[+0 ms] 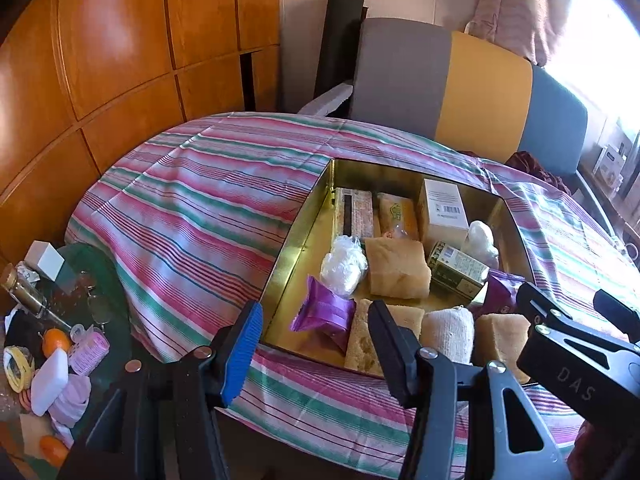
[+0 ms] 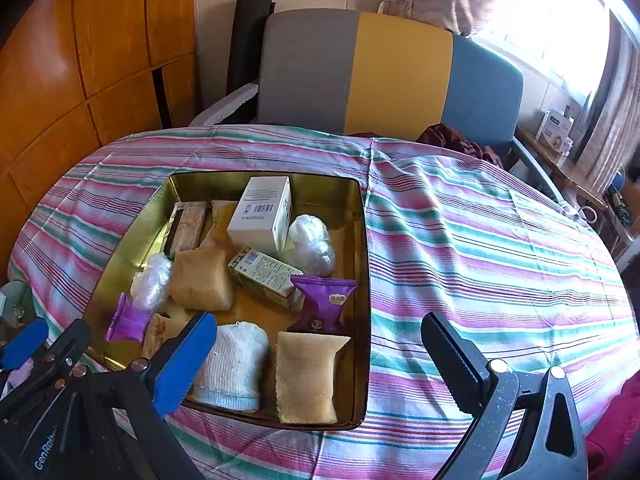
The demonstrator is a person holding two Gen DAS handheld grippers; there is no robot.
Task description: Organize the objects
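Note:
A gold tin (image 1: 380,172) (image 2: 260,179) sits on the striped tablecloth and holds several items. Among them are a white box (image 2: 262,210), a green carton (image 2: 266,276), purple snack packets (image 2: 323,300) (image 1: 324,312), tan sponges (image 2: 306,376) (image 1: 398,266), a white rolled sock (image 2: 234,364) and plastic-wrapped balls (image 2: 314,240). My left gripper (image 1: 316,348) hovers open over the tin's near left corner, with nothing between its fingers. My right gripper (image 2: 320,360) is open above the tin's near right corner, over the sock and a sponge without touching them. Each gripper also shows at the edge of the other's view.
A low glass side table (image 1: 116,280) at the left carries oranges (image 1: 56,340), a bottle, tape and white blocks. A grey, yellow and blue chair back (image 2: 400,76) stands behind the table. Wooden cabinet doors (image 1: 120,60) fill the left. Bare striped cloth (image 2: 500,260) lies right of the tin.

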